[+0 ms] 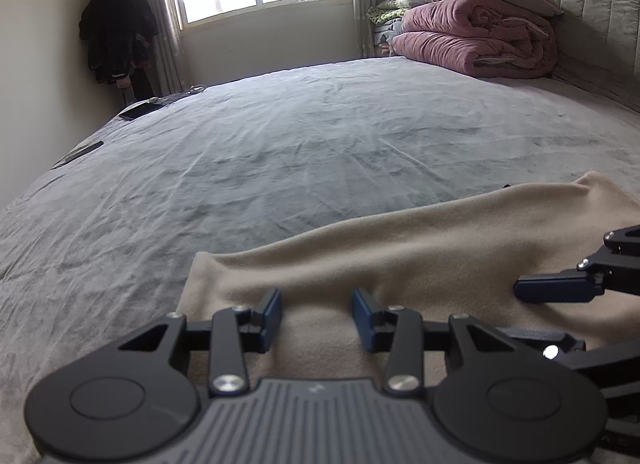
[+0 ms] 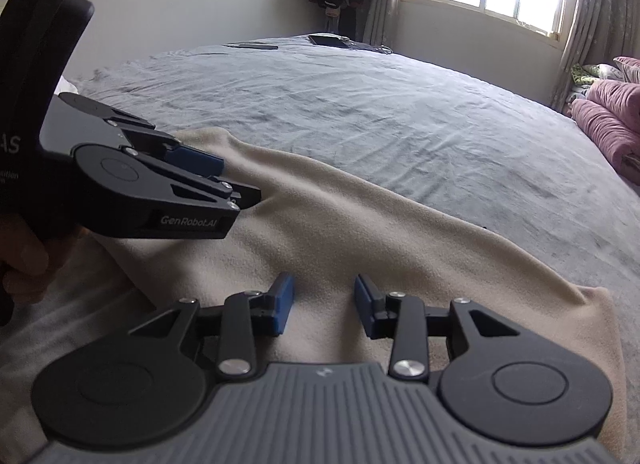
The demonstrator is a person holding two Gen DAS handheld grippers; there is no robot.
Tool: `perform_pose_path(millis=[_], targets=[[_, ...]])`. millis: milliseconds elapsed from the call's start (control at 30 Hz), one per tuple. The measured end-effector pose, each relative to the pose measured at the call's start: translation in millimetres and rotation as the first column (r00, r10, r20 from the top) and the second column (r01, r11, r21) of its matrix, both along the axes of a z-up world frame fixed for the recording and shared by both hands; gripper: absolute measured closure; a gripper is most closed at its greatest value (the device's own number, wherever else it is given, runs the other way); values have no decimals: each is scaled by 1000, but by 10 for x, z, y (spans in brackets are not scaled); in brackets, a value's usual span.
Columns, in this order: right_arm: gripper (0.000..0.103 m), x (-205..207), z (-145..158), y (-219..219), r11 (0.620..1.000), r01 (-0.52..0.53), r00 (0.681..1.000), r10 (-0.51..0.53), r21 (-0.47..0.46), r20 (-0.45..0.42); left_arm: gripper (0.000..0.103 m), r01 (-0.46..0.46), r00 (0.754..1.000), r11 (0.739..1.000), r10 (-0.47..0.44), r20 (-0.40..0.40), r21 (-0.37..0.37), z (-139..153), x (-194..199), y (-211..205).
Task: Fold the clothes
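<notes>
A beige garment (image 1: 400,248) lies spread across the near part of the grey bed (image 1: 300,144), its far edge slightly raised into a ridge. My left gripper (image 1: 317,312) is open just above the cloth near its left end, with nothing between its blue pads. The right gripper's blue finger (image 1: 552,290) shows at the right edge, low over the same cloth. In the right wrist view, my right gripper (image 2: 325,304) is open over the beige garment (image 2: 380,224). The left gripper (image 2: 236,178) appears at the left, open, with its tips at the cloth's far edge.
Folded pink quilts (image 1: 476,36) and a pillow are stacked against the grey headboard (image 1: 592,4) at the far right. A dark tablet (image 1: 140,110) and a flat dark strip (image 1: 80,152) lie on the bed's far left edge. Dark clothes (image 1: 116,24) hang in the corner. A hand (image 2: 20,260) holds the left gripper.
</notes>
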State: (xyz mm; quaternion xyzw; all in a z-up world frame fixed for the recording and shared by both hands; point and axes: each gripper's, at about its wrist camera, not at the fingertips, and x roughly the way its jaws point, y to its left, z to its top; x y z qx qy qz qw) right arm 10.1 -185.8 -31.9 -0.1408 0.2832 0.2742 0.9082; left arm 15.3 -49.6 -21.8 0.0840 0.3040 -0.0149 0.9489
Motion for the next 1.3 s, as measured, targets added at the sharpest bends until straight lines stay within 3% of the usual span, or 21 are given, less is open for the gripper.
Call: perform_pose_path(millis=[300,500,667,1000,1167,1300], targets=[[63,-82,113,-131,998,51,998,-52,46,38,63,-25,999,999,26,37,-27,116,-250,48],[63,-197,67,-94,999,33,999,-33,9,27,63,-54,998,998,55,26,-35,106,-443,105],[63,-296,82,-116,999,32,999,-31,-6,34,63,-71,997,997,71,22,5,1,-543,186],[61,-352,56,-428,995,99,995,-98,-7,33,62,-109,993,994,109,43,10,-40,-650,457],[57,-365,61,-587,991,134,991,-134,7,27,56,-141,990,987,142,8,-77,-49,-645,648],[57,-333,73,-735,983,184,983,-184,23,8,56,-141,990,986,142,6,-89,-60,-661,673]])
